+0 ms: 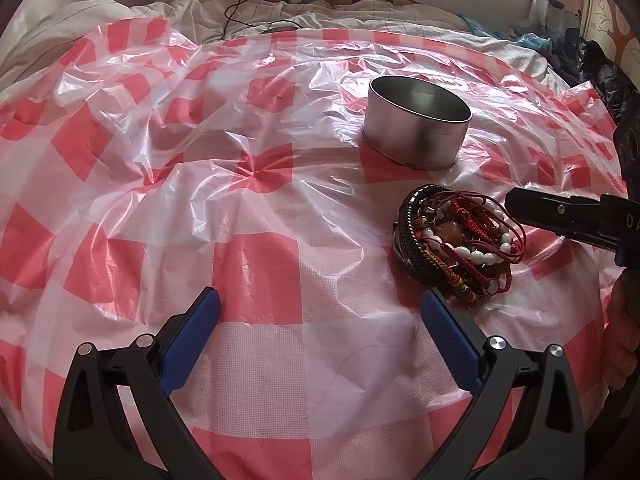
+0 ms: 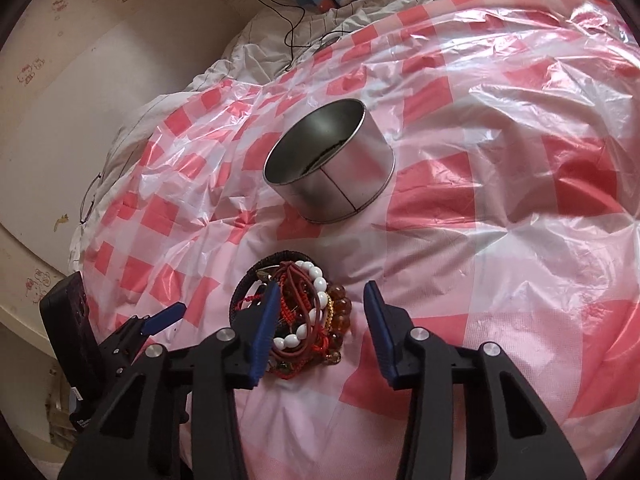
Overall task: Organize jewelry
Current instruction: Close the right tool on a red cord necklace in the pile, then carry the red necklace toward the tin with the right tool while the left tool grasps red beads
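In the left wrist view, the left gripper (image 1: 320, 312) was held with its fingers spread wide apart and nothing between them, above the red-and-white checked plastic sheet (image 1: 160, 208) that covered the bed. The pile of bracelets (image 1: 456, 240), a tangle of black braided bands, red cords and white and amber beads, lay on the sheet ahead and to the right of that gripper. The round metal tin (image 1: 416, 132) stood upright beyond the pile, near it but apart; no jewelry was visible in the part of its interior that showed. The right gripper (image 1: 516, 208) entered from the right edge, with its tip at the far right side of the pile; its finger spread could not be read from this view. In the right wrist view, the right gripper (image 2: 320, 308) had its fingers open, the left finger over the pile of bracelets (image 2: 296, 320) and the right finger just beside it, with no grip made. The metal tin (image 2: 328, 168) showed only a dark mark inside. Judged from this, the task was at its start: no piece had been moved, and the whole pile remained to be sorted.
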Tool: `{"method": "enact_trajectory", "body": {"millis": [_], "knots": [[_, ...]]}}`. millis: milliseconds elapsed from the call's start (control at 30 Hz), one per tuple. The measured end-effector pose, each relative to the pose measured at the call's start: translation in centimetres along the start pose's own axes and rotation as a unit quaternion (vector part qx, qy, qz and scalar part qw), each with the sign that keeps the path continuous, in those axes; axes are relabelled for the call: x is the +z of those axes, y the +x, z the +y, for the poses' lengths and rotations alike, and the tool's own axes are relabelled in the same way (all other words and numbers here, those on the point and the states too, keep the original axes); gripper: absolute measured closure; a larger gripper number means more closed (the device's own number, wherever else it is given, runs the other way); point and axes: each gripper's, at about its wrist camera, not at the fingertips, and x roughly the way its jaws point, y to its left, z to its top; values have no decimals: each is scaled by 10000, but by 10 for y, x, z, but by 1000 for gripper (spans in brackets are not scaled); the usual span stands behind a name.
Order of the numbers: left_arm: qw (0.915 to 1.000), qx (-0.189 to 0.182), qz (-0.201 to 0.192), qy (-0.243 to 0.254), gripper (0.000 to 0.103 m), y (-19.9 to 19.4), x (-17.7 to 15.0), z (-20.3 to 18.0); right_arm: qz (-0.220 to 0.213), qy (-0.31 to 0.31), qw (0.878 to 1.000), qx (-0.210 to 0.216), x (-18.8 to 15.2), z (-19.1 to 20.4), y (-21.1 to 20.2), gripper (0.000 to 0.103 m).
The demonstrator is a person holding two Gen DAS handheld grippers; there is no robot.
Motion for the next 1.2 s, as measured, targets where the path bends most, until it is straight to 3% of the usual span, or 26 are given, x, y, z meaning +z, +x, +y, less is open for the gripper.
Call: {"method": "enact_trajectory", "body": {"millis": [133,267,500,733,833,967,1200], "knots": [[10000,-35,1,25,6,0,0,-2,104,-91,9999,34,-5,1,3,89],[10000,-28,2,28,6,-1,0,-3,-30,-253,9996,-82,-7,6,-1,100],[10000,-29,-19,-25,6,0,0,-1,-382,-323,9987,73,-8,10,-17,101],[10000,-37,-67,17,6,0,0,-1,-905,-308,9932,660,-3,15,-40,101],[9994,-308,-174,57,6,-3,1,-3,-1223,-251,9870,1008,0,15,-54,101],[9956,-609,-392,600,6,-9,4,-21,-1577,-64,9787,1314,6,8,-72,101],[9798,-1326,-417,1438,6,-11,12,-63,-1871,283,9709,1467,12,-9,-89,101]]}}
